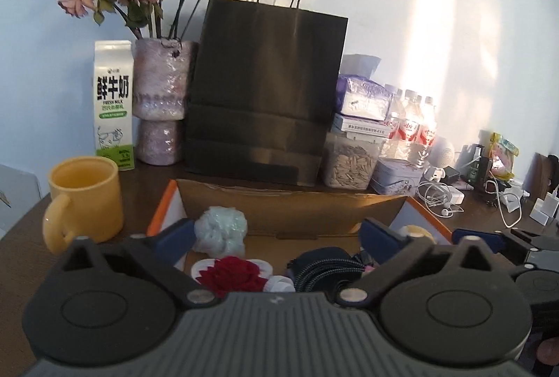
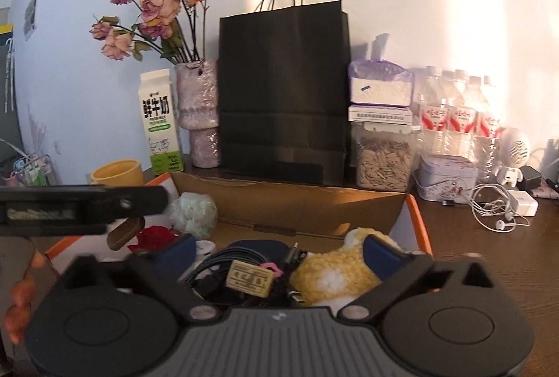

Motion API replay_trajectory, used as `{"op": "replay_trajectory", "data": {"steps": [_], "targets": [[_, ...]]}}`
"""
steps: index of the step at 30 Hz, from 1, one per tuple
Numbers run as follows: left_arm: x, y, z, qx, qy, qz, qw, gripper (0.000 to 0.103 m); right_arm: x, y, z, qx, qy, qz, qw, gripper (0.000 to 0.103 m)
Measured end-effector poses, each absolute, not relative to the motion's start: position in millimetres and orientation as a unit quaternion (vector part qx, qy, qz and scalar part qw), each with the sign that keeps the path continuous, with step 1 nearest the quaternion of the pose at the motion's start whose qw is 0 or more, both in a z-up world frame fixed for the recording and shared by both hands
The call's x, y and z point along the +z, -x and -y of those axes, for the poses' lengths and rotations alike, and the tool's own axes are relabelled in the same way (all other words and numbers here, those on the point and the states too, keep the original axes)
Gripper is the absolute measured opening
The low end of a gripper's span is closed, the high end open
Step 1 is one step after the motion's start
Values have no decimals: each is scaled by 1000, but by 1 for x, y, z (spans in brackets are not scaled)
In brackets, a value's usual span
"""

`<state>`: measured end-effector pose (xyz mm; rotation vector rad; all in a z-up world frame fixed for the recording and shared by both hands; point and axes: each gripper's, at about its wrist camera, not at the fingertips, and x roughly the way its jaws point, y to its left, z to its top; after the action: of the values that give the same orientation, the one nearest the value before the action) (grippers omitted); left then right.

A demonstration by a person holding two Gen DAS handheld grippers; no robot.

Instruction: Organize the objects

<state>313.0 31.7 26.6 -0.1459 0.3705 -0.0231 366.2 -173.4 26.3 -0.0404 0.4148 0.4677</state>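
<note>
- Yellow mug is seen at far left on the dark table, outside the box; milk carton and vase of dried roses stand behind it.
- Cardboard box with orange rim sits centre, in front of the black paper bag.
- Already inside the box: pale green puff, red rose, black cable bundle with a tan tag, yellow plush.
- Left gripper is held over the box, fingers apart, nothing gripped.
- Right gripper is likewise spread wide over the box, empty (the plush lies between its fingers but is not clamped).
- Left outside at right: earphones, white charger, small tin.
- Judged partly done; loose items on the table probably remain.
</note>
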Motion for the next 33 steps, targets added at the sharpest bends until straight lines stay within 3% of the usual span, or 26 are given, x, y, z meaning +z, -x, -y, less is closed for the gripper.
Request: {"op": "replay_trajectory", "data": {"steps": [9,24,33], "targets": [[32,-282,-36,5,75,-195,978,103,36,-346,183,220,10,-206,953,103],[26,-166,-30,25,44,-257,965,103,44,-228,206,215,18,-237,947,103],[28,-122,-29,28,47,-256,965,103,42,-184,211,219,21,-242,945,103]]}}
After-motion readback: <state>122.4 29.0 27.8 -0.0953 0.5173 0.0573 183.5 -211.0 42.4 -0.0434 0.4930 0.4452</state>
